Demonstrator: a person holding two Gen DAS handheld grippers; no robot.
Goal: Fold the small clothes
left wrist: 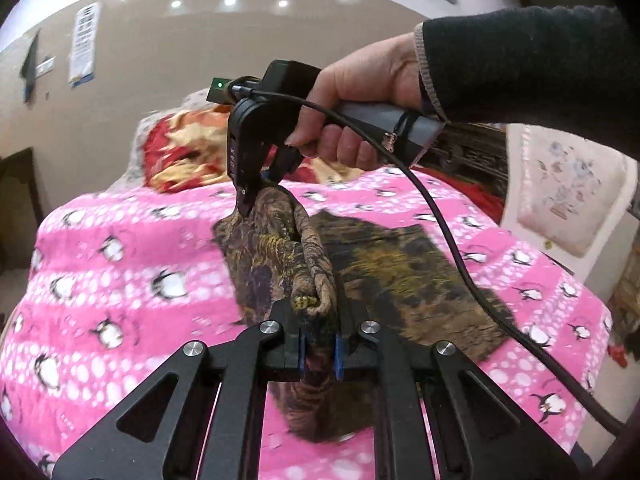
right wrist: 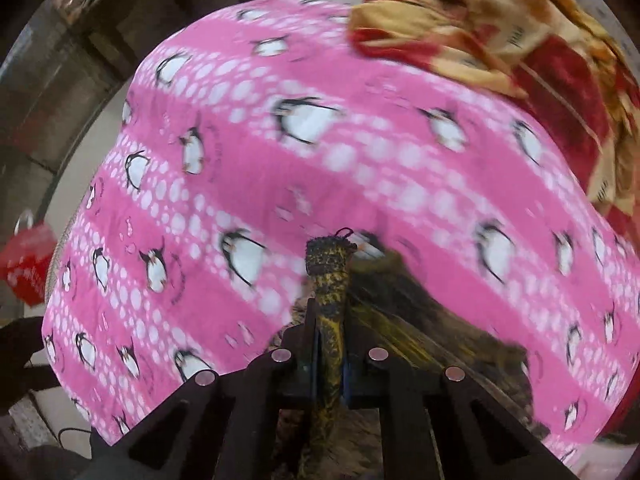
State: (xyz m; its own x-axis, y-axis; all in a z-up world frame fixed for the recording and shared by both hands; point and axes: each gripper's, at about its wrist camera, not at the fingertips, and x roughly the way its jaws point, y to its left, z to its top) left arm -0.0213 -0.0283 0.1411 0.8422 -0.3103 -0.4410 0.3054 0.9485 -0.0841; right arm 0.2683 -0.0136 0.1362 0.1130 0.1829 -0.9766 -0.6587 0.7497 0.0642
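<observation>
A small brown and yellow patterned garment (left wrist: 384, 272) lies partly on a pink penguin-print blanket (left wrist: 120, 264). My left gripper (left wrist: 319, 350) is shut on one edge of the garment, which is bunched between its jaws. My right gripper (left wrist: 256, 200), held by a hand in a dark sleeve, is shut on the far edge and lifts it off the blanket. In the right wrist view the right gripper (right wrist: 330, 354) clamps a rolled yellow-speckled strip of the garment (right wrist: 330, 280), the rest of it trailing to the right.
A red and cream floral quilt (left wrist: 184, 152) is heaped at the far end of the bed, also in the right wrist view (right wrist: 520, 40). A white cushioned chair (left wrist: 568, 196) stands right of the bed. The right gripper's black cable (left wrist: 452, 248) hangs across the garment.
</observation>
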